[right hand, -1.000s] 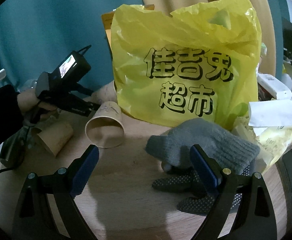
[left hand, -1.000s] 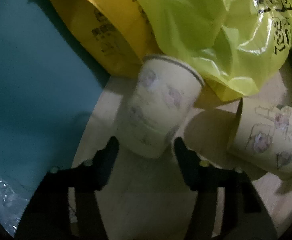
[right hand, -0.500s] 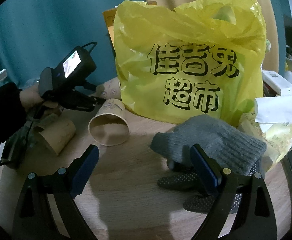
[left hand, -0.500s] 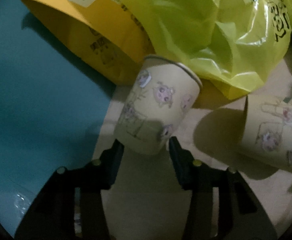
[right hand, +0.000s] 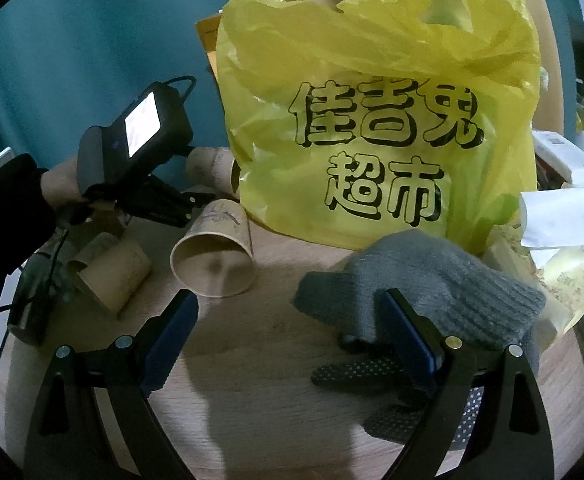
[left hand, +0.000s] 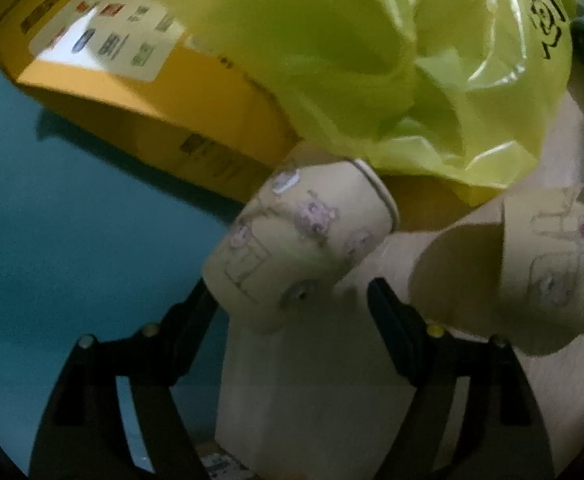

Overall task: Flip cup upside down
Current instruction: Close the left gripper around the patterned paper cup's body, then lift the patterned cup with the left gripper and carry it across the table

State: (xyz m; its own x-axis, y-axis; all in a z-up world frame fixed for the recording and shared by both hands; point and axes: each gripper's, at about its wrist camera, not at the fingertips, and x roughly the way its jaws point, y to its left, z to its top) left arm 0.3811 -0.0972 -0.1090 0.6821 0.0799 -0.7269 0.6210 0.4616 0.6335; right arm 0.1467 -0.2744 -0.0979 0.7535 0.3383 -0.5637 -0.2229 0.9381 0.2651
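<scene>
The left gripper is reaching toward a paper cup lying on its side on the round table, and its jaws are sitting wide apart around the cup's bottom end without squeezing it, probably so they can grab it and turn it over. The right gripper is waiting wide open over the table, holding nothing (a grey glove is lying just past one finger). Farther back, another cup is lying beside a yellow bag and an orange box.
</scene>
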